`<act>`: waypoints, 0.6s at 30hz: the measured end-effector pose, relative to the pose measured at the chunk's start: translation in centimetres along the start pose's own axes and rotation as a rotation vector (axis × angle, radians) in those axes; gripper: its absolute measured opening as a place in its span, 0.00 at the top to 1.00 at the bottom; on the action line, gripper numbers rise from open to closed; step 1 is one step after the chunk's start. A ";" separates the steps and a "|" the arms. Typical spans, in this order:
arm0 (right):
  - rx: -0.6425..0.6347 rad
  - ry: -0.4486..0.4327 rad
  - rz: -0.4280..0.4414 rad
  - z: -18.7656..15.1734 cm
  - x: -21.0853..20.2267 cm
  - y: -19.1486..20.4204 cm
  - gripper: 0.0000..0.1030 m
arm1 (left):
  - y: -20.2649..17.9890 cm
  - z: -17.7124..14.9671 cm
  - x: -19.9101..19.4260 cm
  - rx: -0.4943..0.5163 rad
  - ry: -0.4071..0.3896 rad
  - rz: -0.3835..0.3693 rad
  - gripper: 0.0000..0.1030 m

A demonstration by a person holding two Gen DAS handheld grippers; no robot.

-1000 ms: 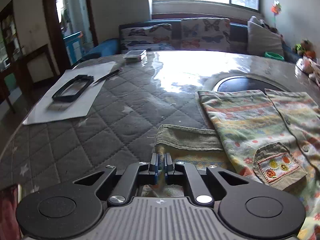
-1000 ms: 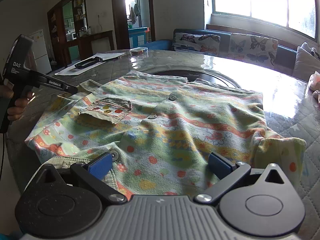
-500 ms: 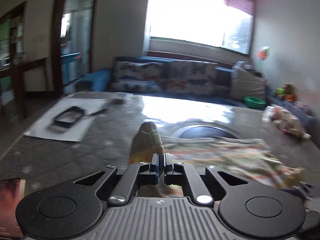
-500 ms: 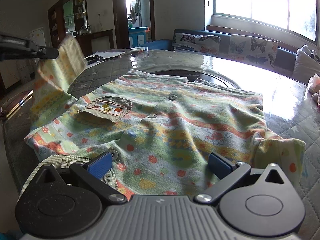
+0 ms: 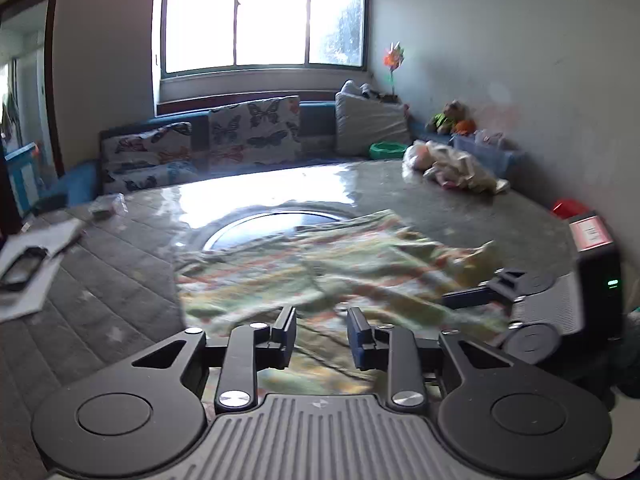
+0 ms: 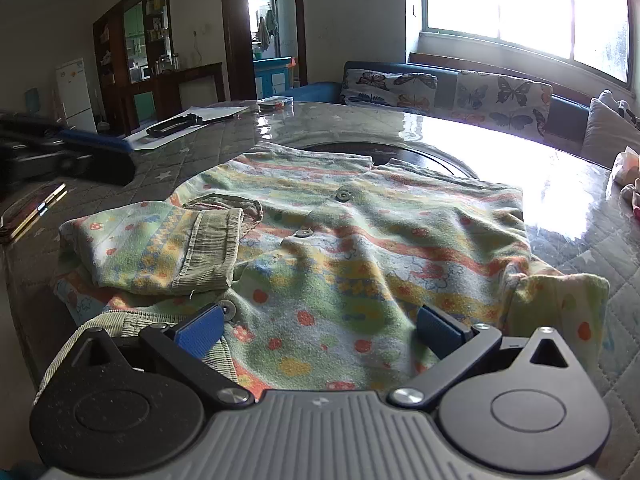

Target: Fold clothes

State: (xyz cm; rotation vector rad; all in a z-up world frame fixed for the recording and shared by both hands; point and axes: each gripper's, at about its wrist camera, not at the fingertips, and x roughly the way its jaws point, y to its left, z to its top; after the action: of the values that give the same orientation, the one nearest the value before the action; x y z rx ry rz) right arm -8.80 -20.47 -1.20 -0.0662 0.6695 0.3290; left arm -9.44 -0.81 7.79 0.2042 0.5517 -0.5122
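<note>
A child's patterned shirt (image 6: 380,240) in green, orange and yellow lies buttoned-side up on the table. Its left sleeve (image 6: 160,252), with a corduroy cuff, lies folded over onto the chest. The shirt also shows, blurred, in the left wrist view (image 5: 340,272). My right gripper (image 6: 320,330) is open, low over the shirt's near hem, holding nothing. My left gripper (image 5: 322,334) is open and empty above the shirt's left side; it also appears blurred at the left edge of the right wrist view (image 6: 80,156). The right gripper's body shows in the left wrist view (image 5: 532,304).
The round table has a quilted cover (image 6: 168,164) under clear plastic and a dark round inset (image 5: 276,224). A white sheet with a black frame (image 6: 180,124) lies at the far left. A phone (image 6: 32,212) lies at the left edge. Bagged items (image 5: 452,168) sit at the far right.
My left gripper carried the sleeve up and over onto the shirt, then opened and let it go. The right gripper has stayed still and open.
</note>
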 end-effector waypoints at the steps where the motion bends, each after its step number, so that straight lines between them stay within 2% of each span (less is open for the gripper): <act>1: 0.001 -0.003 -0.001 0.0 0.0 0.0 0.00 | 0.2 0.1 0.7 0.022 0.012 0.029 0.67; 3: 0.002 -0.004 -0.001 -0.1 0.0 0.0 0.00 | 1.0 0.0 2.6 0.041 0.059 0.040 0.63; 7: 0.003 -0.006 -0.001 -0.1 0.0 0.0 0.00 | 1.7 -0.4 5.6 0.076 0.141 0.004 0.53; 12: 0.004 -0.008 0.000 -0.1 0.0 -0.1 0.00 | 2.4 -1.3 7.8 0.060 0.226 -0.031 0.50; 14: 0.004 -0.008 0.001 -0.1 0.0 -0.1 0.00 | 2.7 -1.5 7.9 0.035 0.222 -0.050 0.51; 16: 0.005 -0.008 0.001 -0.1 0.0 -0.1 0.00 | 2.9 -1.6 7.8 0.016 0.217 -0.068 0.62; 17: 0.005 -0.008 0.002 -0.1 0.0 -0.1 0.00 | 3.0 -1.7 7.7 0.005 0.211 -0.078 0.77; 18: 0.005 -0.008 0.002 -0.1 0.0 -0.2 0.00 | 3.0 -1.7 7.5 -0.007 0.206 -0.088 0.86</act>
State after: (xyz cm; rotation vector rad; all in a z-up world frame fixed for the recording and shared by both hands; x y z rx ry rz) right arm -8.84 -20.64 -1.29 -0.0594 0.6621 0.3292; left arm -3.15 -0.75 2.37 0.2286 0.7657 -0.5784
